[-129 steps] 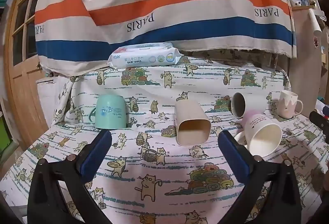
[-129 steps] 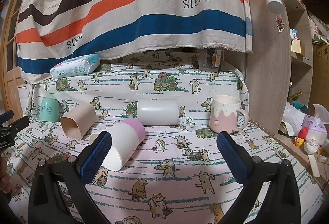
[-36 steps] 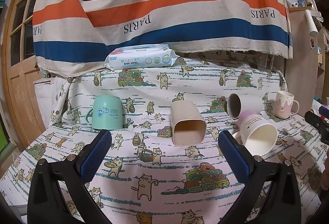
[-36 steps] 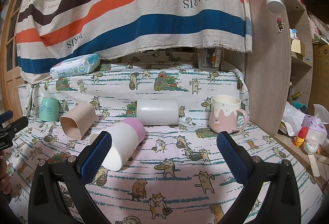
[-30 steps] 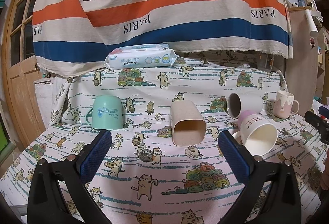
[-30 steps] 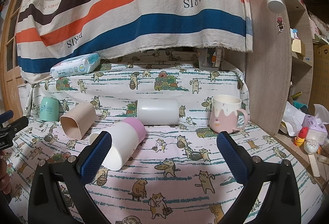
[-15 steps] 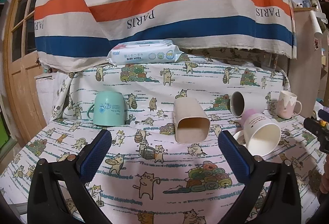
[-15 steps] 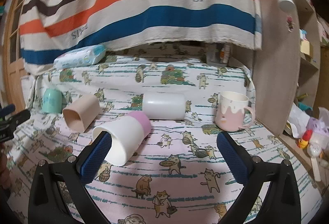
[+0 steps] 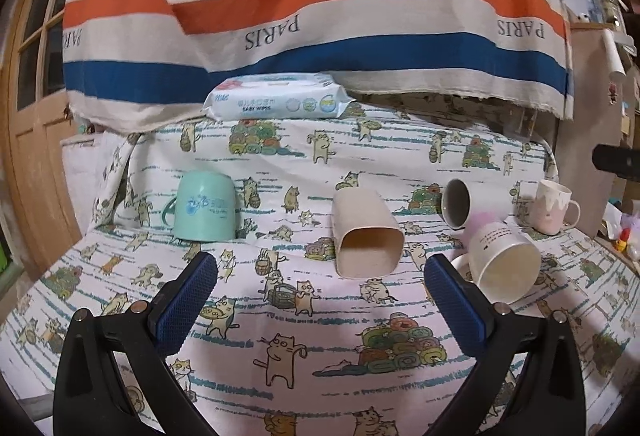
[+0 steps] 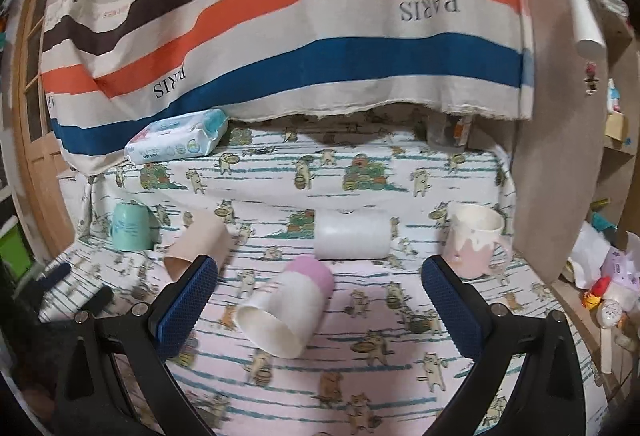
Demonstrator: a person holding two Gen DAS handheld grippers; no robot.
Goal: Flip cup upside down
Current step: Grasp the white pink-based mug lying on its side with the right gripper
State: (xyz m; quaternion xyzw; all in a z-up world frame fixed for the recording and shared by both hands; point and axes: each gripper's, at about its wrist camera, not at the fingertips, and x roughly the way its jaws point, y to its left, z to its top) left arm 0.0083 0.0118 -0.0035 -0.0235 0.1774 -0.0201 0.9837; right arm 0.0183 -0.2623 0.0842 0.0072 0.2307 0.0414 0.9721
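Pink-bottomed cup (image 10: 286, 310) (sideways) between right gripper (image 10: 319, 306) fingers

Left gripper (image 9: 320, 300) fingers (image 9: 187, 300) spread wide above the cat-print cloth (image 9: 280, 388), beige cup (image 9: 366, 236) lying ahead.

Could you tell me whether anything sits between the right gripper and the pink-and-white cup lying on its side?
Nothing visible does. The pink-and-white cup lies between the open fingers of the right gripper, mouth toward the camera, with only bare cloth before it. The white cylinder cup lies behind it, out of the way.
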